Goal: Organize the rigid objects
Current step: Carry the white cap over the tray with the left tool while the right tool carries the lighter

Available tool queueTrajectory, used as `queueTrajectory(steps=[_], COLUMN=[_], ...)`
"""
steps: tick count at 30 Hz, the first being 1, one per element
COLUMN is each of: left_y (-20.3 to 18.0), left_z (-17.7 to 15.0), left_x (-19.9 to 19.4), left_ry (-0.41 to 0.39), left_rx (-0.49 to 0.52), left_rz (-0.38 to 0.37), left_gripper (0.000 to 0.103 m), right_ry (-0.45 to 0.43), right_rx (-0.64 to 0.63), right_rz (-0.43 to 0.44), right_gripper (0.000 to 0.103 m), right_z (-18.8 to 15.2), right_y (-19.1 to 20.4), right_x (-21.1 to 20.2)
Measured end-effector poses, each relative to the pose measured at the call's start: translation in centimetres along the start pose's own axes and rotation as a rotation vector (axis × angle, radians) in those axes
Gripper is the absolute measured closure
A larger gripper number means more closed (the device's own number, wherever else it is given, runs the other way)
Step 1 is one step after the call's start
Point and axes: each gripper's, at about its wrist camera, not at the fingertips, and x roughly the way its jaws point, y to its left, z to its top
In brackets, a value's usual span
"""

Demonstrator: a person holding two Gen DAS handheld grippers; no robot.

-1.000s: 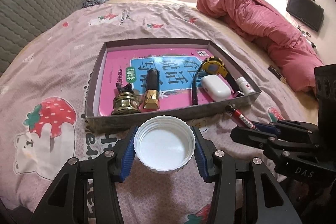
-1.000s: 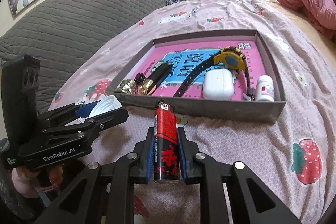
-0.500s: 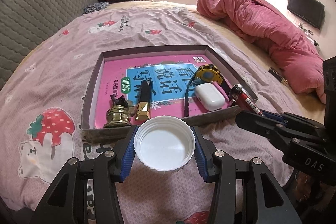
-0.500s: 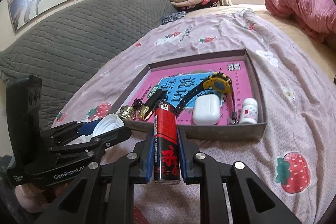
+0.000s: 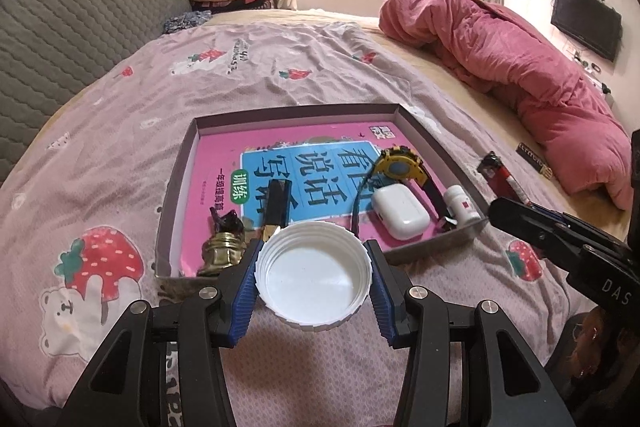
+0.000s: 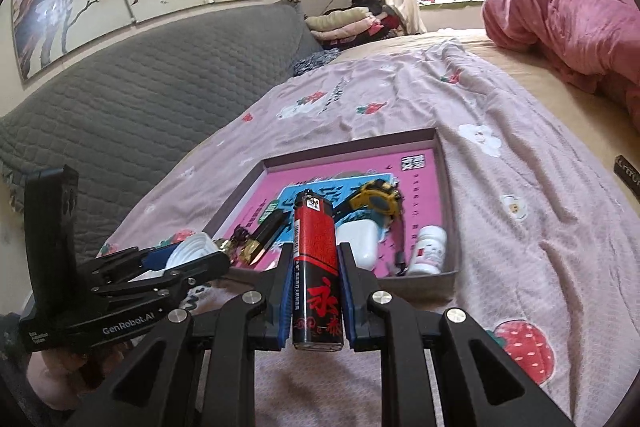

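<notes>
Left wrist: your left tool (image 5: pixel 313 285) is clamped on a white ribbed plastic cap (image 5: pixel 313 285), open side up, held over the near wall of the grey cardboard tray (image 5: pixel 176 183).
Right wrist: your right tool (image 6: pixel 316 293) is clamped on a red-and-black lighter (image 6: pixel 316 273), just short of the tray.

A white bottle cap (image 5: pixel 313 274) of smooth, matt plastic with a ribbed rim is clamped between blue ribbed rubber-like fingers (image 5: pixel 243 291). A glossy red and black plastic lighter (image 6: pixel 317 263) is pressed between the other gripper's blue pads. The gripper frames are made of matt black plastic, fastened with shiny metal screws. The shallow box (image 5: pixel 178 183) appears to be of grey matt cardboard, lined with a glossy pink printed book cover (image 5: pixel 224 163). A polished brass fitting (image 5: pixel 219 257) and a smooth, glossy white earbud case (image 5: pixel 400 211) are seen inside. The bed sheet (image 5: pixel 120 131) is of soft, wrinkled printed cloth; the pink quilt (image 5: pixel 520 67) looks plush.
</notes>
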Motion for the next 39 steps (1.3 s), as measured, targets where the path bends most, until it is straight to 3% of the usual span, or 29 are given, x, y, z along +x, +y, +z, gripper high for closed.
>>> queueTrajectory(steps=[12, 21, 39], left_y=[-0.5, 0.2, 0.1], left_z=[1.1, 1.5, 1.6], left_x=[1.6, 4.2, 8.5], left_ry=[-0.001, 0.019, 0.040], left_rx=[0.004, -0.047, -0.002], left_rz=[-0.014, -0.042, -0.136], left_gripper=[0.052, 0.052, 0.052], right_ry=[-0.013, 0.006, 0.045], right_rx=[-0.025, -0.031, -0.181], right_rz=[-0.041, -0.063, -0.173], right_gripper=[0.083, 0.083, 0.083], right_z=[0.4, 0.3, 0.8], right_y=[-0.1, -0.2, 1.3], right_x=[0.2, 1.7, 4.6])
